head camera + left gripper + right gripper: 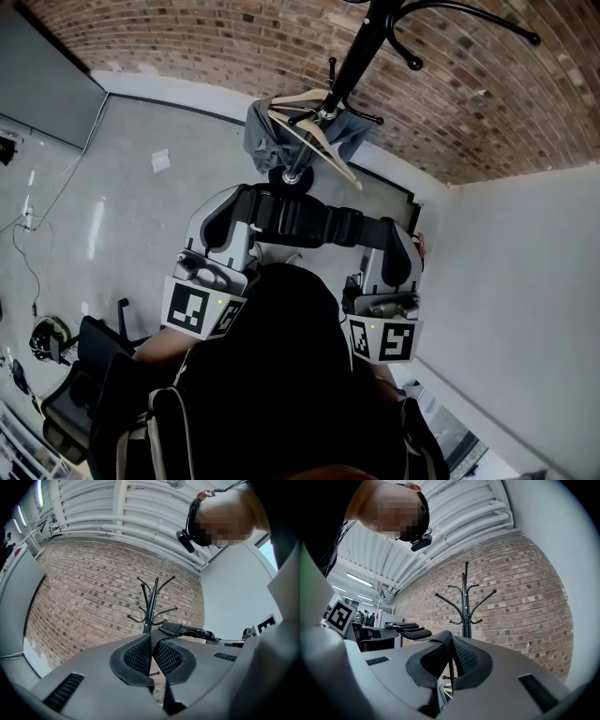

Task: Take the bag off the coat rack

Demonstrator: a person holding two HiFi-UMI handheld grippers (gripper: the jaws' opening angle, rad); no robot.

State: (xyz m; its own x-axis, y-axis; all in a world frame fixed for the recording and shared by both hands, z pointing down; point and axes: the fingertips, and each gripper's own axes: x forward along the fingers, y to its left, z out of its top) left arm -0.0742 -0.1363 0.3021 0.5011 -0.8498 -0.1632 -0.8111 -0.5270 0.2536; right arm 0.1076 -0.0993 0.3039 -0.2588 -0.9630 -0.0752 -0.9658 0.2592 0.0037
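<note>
The left gripper (234,208) is clenching one end of a black woven webbing strap (319,223), and the right gripper (403,246) is clamping the other end, so the strap is stretching level between them. The head view alone is showing the black fabric bag (272,394) hanging under that strap, close to the person and apart from the black metal coat rack (361,52). The rack is standing at the grey floor's (141,187) far edge, against the red brick wall (234,47), and is carrying a wooden hanger (319,131) and a grey-blue garment (262,136).

The left gripper view is showing its gripper (152,656) pinching the strap (180,629), with the rack (150,606) beyond. The right gripper view is showing its gripper (449,660) biting the strap (440,638) before the rack (465,602); neither is showing the bag.
</note>
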